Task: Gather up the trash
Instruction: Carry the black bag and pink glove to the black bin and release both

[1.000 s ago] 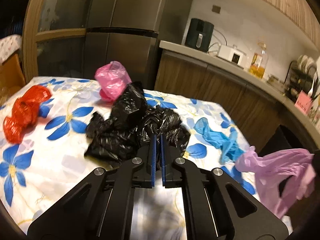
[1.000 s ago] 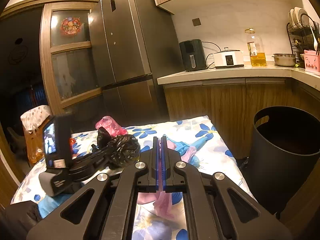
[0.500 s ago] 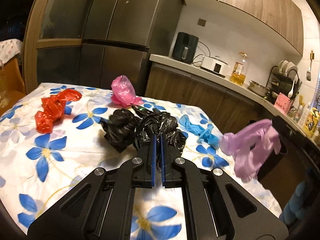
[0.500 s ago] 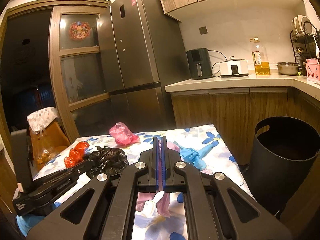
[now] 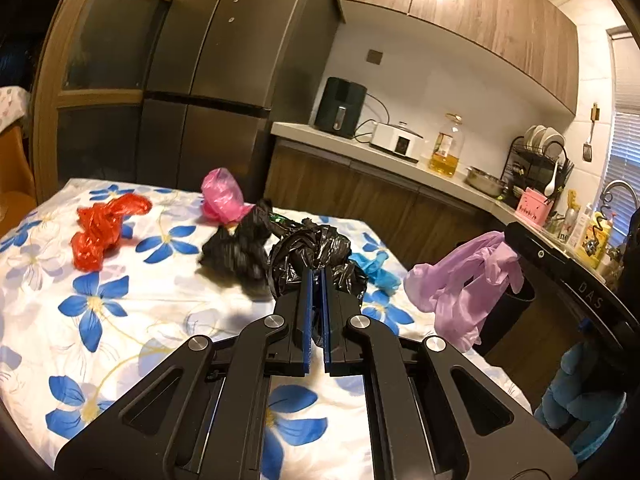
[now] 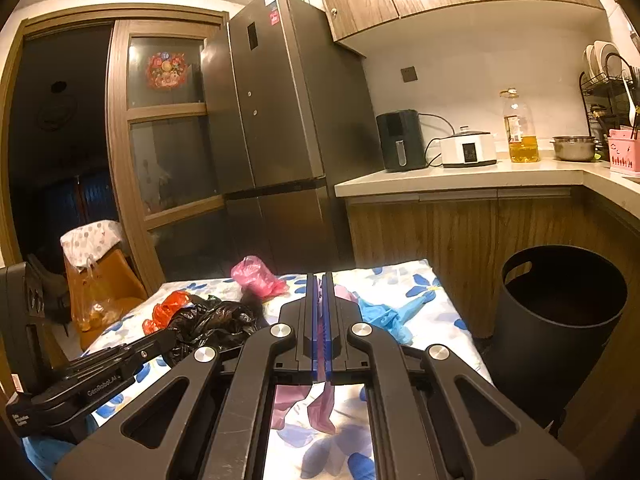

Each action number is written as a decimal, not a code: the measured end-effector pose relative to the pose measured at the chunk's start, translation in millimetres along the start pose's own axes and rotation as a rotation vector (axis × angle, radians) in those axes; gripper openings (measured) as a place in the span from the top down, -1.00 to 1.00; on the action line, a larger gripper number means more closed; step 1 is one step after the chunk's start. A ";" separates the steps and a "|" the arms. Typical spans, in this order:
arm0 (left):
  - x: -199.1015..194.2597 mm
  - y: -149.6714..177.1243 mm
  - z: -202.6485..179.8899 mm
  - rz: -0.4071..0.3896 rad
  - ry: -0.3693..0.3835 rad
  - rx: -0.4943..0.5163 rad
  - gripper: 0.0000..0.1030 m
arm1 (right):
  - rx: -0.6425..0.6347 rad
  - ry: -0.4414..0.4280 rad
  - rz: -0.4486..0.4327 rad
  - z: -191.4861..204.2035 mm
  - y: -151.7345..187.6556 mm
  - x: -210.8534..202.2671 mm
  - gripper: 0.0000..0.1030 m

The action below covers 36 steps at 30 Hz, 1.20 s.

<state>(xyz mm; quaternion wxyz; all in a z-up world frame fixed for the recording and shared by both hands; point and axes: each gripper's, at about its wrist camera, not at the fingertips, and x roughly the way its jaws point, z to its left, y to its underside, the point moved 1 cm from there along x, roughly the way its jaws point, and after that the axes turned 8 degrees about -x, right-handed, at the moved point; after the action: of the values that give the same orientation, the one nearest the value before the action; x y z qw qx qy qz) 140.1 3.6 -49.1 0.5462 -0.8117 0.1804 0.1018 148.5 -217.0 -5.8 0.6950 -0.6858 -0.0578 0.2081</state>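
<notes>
My left gripper [image 5: 317, 274] is shut on a crumpled black plastic bag [image 5: 312, 250], held just above the flowered tablecloth [image 5: 120, 320]; the bag's left part [image 5: 236, 254] is blurred. In the right wrist view the same bag [image 6: 212, 322] hangs at the left gripper [image 6: 170, 338]. My right gripper [image 6: 319, 280] is shut on a lilac glove [image 6: 322, 404], which dangles below the fingers. The left wrist view shows that glove [image 5: 464, 280] hanging off the table's right side. A red bag [image 5: 100, 228], a pink bag [image 5: 220, 196] and a blue glove [image 5: 376, 270] lie on the table.
A tall black bin [image 6: 560, 320] stands on the floor right of the table, against wooden cabinets. Behind the table stands a dark fridge [image 6: 272, 120]. The counter [image 6: 460, 178] carries appliances and an oil bottle. A chair with a yellow bag [image 6: 94, 296] stands at the left.
The left gripper has drawn back and up with the black bag, pulling it off the heap. The right gripper has risen a little with the lilac glove, towards the bin side.
</notes>
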 end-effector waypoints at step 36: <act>141.3 -18.5 -233.9 0.027 0.342 0.226 0.94 | 0.045 0.408 -0.070 -188.3 -39.9 -18.8 0.95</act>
<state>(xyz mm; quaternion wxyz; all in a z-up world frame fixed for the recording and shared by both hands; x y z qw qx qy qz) 269.3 -231.8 4.8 0.5938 -0.7482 0.2915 -0.0512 208.8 -397.8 27.1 0.7143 -0.6956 0.0651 0.0417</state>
